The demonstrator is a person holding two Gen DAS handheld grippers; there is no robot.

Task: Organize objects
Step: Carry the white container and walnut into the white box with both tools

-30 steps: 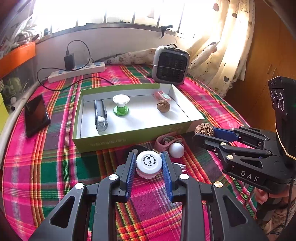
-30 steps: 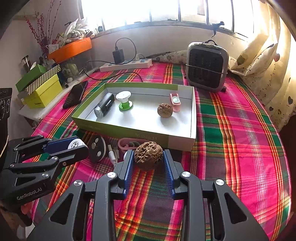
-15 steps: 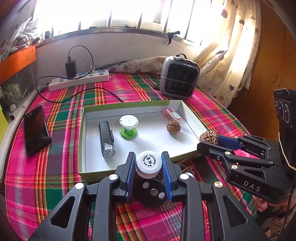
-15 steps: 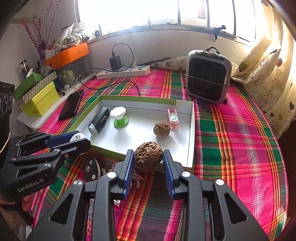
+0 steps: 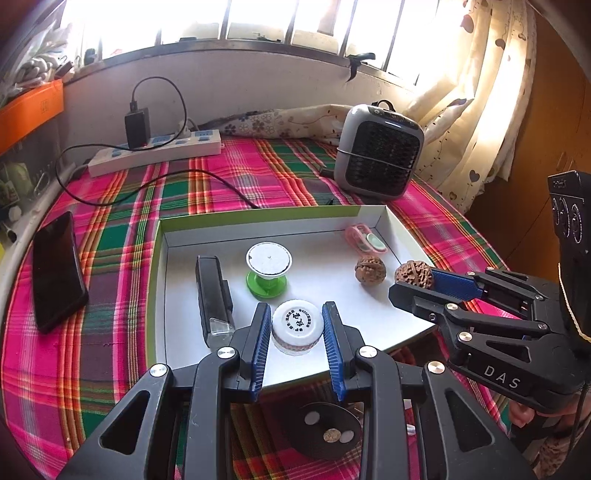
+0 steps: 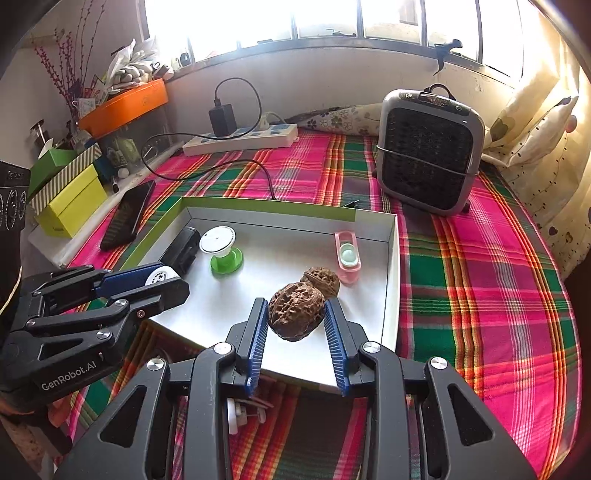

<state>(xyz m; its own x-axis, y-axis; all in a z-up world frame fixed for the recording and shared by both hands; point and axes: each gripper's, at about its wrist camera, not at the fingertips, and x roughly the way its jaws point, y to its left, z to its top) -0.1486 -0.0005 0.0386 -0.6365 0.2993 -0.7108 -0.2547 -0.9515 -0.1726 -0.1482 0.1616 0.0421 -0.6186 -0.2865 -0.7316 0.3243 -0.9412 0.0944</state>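
White box (image 5: 391, 221) with walnut (image 5: 370, 269), green spool (image 5: 267, 267), black lighter (image 5: 213, 295).

**Setting: lived-in home room, table by a window**

Plaid tablecloth (image 6: 480, 295). On it: small heater (image 6: 430, 155), power strip (image 6: 240, 139), phone (image 6: 127, 216). Behind the heater: barred window (image 6: 332, 18), heart-print curtain (image 6: 546, 155).

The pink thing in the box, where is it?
In the right wrist view, the pink case lies on the box floor near its far right corner, just behind the loose walnut.
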